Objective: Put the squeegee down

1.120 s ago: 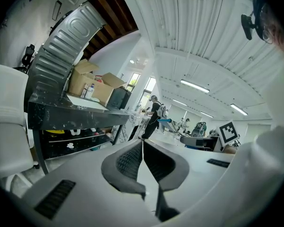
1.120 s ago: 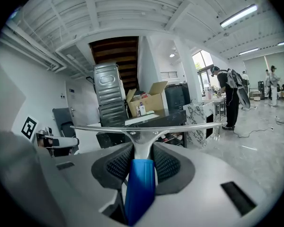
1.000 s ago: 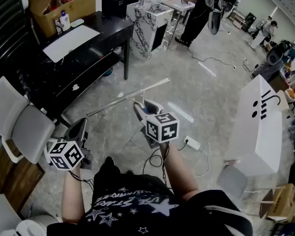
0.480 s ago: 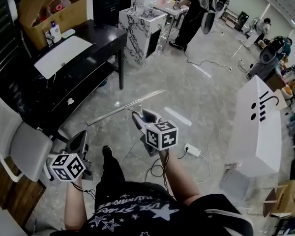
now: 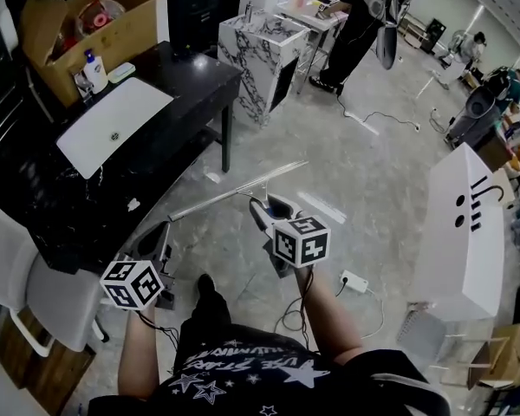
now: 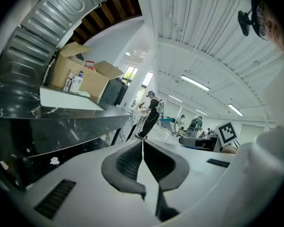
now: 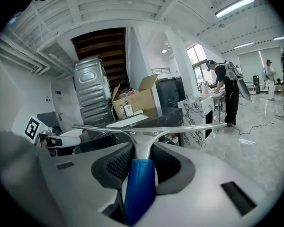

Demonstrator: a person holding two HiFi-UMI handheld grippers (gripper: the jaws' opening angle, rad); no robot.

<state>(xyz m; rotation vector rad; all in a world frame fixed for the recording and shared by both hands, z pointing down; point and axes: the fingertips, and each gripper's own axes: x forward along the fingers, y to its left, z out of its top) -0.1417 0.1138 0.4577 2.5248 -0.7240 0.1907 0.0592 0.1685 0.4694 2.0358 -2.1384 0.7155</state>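
My right gripper [image 5: 264, 204] [image 7: 141, 161] is shut on the blue handle of a squeegee [image 7: 138, 188], whose long metal blade [image 5: 238, 191] [image 7: 146, 127] juts out crosswise in front of the jaws, above the floor. My left gripper [image 5: 159, 238] [image 6: 143, 159] hangs lower left, near the black table's front edge; its pads meet with nothing between them. The black marble table [image 5: 169, 102] with a white board [image 5: 113, 126] on it stands ahead to the left, seen also in the right gripper view [image 7: 156, 118].
A cardboard box [image 5: 87, 16] with bottles sits at the table's far end. A grey chair [image 5: 17, 271] stands at the left, a marble pedestal [image 5: 264, 46] beyond the table, a white cabinet [image 5: 464, 224] at the right. A power strip [image 5: 357, 282] and cables lie on the floor. People stand farther back.
Both grippers and the squeegee have moved forward toward the black table, which now lies closer and larger at the left. The grip on the squeegee is unchanged.
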